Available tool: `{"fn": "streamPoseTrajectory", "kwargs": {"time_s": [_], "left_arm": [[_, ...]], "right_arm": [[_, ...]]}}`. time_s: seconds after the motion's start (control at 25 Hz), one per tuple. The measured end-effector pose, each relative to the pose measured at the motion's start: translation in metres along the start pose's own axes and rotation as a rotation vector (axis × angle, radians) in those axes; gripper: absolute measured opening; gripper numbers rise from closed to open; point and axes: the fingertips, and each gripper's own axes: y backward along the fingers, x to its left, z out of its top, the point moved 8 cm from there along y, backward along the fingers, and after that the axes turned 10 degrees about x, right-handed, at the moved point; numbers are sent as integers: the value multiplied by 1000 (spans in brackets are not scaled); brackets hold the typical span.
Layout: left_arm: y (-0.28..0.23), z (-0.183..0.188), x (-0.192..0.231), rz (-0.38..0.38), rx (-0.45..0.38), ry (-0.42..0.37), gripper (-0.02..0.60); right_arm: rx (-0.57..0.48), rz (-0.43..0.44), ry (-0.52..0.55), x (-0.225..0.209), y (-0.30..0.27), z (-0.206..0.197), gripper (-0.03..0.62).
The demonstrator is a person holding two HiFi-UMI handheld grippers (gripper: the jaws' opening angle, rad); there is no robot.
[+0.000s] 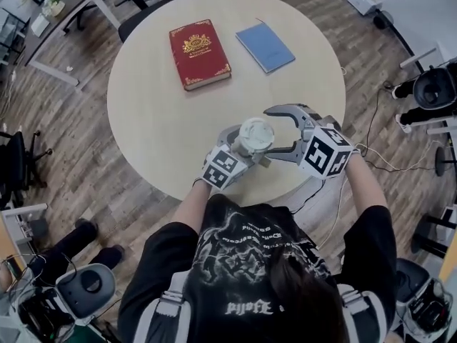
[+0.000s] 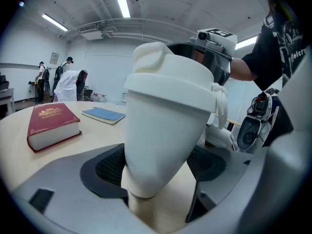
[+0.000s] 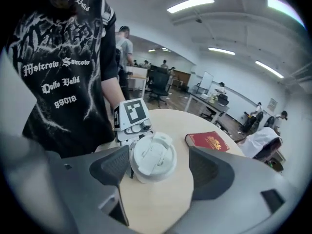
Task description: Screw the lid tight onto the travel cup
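Note:
A white travel cup (image 2: 163, 135) stands near the front edge of the round table (image 1: 164, 120), with its white lid (image 1: 255, 134) on top. My left gripper (image 2: 158, 168) is shut on the cup's tapered lower body, with both dark pads against its sides. In the head view this left gripper (image 1: 245, 151) comes in from the lower left. My right gripper (image 3: 161, 168) is open around the lid (image 3: 153, 156): the left pad (image 3: 113, 165) sits close beside the rim and the right pad (image 3: 210, 172) stands well clear. The lid's flip tab points up and to the right.
A red hardback book (image 1: 199, 53) and a blue notebook (image 1: 265, 47) lie at the far side of the table. Office chairs, desks and other people are around the room. A person's dark printed shirt (image 3: 63, 82) fills the left of the right gripper view.

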Motion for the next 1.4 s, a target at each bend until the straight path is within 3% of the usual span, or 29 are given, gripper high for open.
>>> {"fn": "streamPoseTrajectory", "kwargs": {"time_s": [0.2,0.48,0.64,0.8,1.0,1.4], "left_arm": [[0,1,-3,-6,19,-17,408],[-1,-1,-1,-15,35,-27,408],[0,-1,-1,-17,43,-34,408],[0,1,-3,-17,42,-36,408],[1,-1,-4,-8,45,-33,408],[1,-2,-4,1,35,-22,408]], "right_arm": [[166,228,263,-1,-9,14,414],[335,324,645,-4,-34,30,417],[410,411,738,0,-42,38,400],[411,430,706,-1,-40,38,400],[424,425,568,-1,-42,34,399],[341,264,71,-5,-39,28,397]]}}
